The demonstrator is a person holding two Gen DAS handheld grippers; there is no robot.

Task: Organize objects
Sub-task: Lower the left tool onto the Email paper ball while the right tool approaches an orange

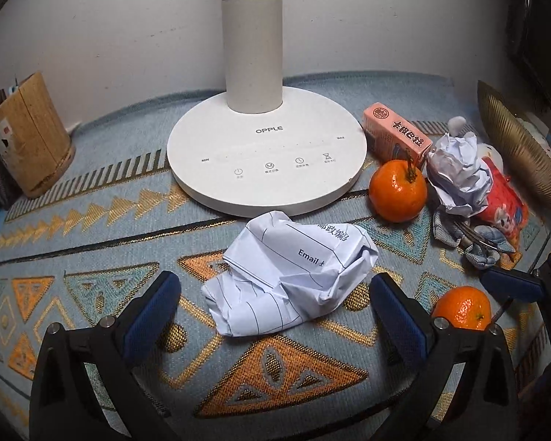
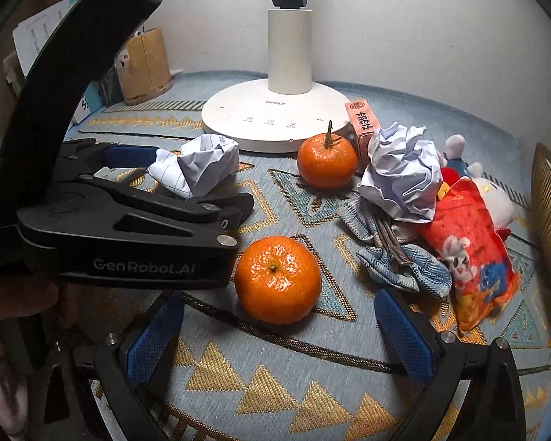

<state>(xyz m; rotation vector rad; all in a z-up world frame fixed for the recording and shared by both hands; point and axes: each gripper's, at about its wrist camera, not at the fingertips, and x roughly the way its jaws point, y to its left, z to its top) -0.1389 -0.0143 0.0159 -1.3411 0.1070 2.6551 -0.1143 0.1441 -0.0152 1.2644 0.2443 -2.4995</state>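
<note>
A crumpled printed paper (image 1: 292, 273) lies on the patterned cloth just ahead of my open left gripper (image 1: 275, 301), between its blue pads; the right wrist view shows it too (image 2: 198, 165). A near mandarin (image 2: 277, 279) sits just ahead of my open right gripper (image 2: 275, 327). A second mandarin with a stem (image 2: 327, 161) sits by the lamp base. A second crumpled paper ball (image 2: 402, 176) rests on a denim cloth (image 2: 400, 261). A pink carton (image 1: 396, 136) and a red plush toy (image 2: 470, 253) lie at the right.
A white OPPLE desk lamp (image 1: 266, 150) stands at the back centre against the wall. A wooden pen holder (image 1: 29, 136) stands at the back left. A gold ribbed bowl (image 1: 518, 147) is at the far right. The left gripper's body (image 2: 121, 220) fills the right view's left side.
</note>
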